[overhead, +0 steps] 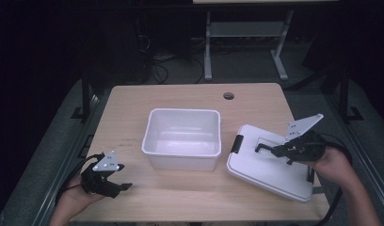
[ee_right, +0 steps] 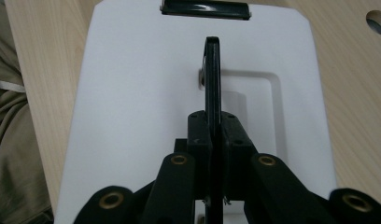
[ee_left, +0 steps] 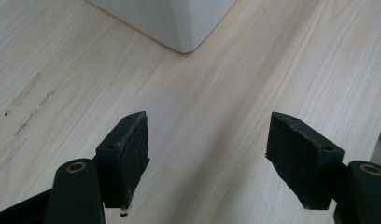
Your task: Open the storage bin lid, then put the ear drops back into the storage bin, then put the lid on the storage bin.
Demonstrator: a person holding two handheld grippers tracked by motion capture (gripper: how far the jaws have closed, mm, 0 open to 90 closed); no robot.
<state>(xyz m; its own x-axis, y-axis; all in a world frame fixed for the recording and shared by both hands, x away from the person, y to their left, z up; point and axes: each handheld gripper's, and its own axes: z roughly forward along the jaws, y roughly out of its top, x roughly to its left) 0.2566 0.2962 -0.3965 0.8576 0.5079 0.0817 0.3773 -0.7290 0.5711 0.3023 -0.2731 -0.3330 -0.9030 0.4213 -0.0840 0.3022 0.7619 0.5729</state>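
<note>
Wooden table [overhead: 190, 197]: lid [overhead: 256, 167] is being gripped by its handle [ee_right: 212, 70] in the right gripper [overhead: 275, 149], right of the bin [overhead: 182, 141]; left gripper [ee_left: 207, 158] is being kept wide.

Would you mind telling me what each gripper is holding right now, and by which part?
The right gripper is shut on the black handle of the white lid. The left gripper is open over the table, holding nothing.

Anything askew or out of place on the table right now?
The white lid sits askew: tilted, one edge raised, beside the open white bin rather than on it. The right gripper is shut on the lid's black handle. Nothing spilled or damaged.
</note>
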